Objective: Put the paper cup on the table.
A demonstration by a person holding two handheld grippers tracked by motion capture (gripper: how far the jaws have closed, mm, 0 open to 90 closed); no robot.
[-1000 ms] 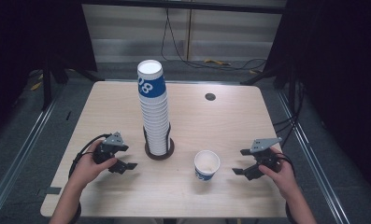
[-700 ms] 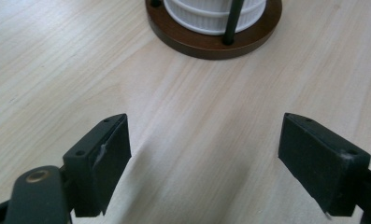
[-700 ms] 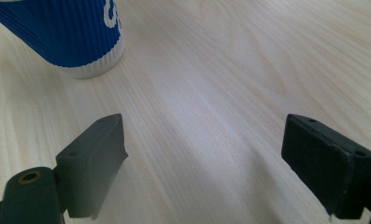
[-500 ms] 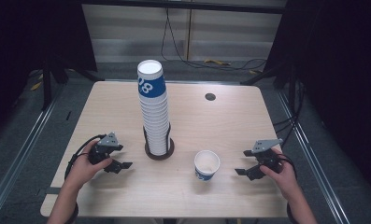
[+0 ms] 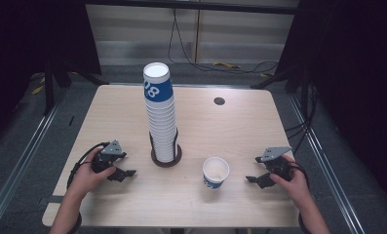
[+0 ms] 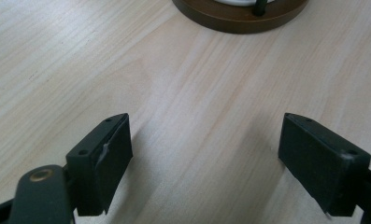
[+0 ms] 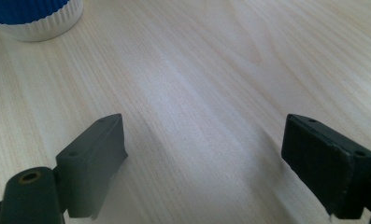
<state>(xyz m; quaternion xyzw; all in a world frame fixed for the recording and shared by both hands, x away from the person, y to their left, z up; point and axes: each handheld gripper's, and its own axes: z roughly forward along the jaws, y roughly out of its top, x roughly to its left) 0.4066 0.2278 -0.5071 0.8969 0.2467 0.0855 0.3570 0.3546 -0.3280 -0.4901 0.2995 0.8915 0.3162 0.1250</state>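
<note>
A tall stack of white paper cups (image 5: 161, 117), the top one banded blue, stands in a round brown holder (image 5: 166, 157) near the table's middle. A single white-and-blue cup (image 5: 215, 172) stands upright on the table to the right of it. My left gripper (image 5: 124, 174) rests low on the table left of the holder, open and empty; the holder's base (image 6: 241, 14) lies ahead of its jaws. My right gripper (image 5: 254, 180) sits right of the single cup, open and empty, with that cup's bottom (image 7: 36, 16) at the upper left of its view.
The wooden table (image 5: 230, 126) has a small dark round grommet (image 5: 219, 101) at the back right. Cables run on the floor behind the table. Metal rails flank both sides.
Both grippers have drifted slightly toward the table's front edge. The cups have not moved.
</note>
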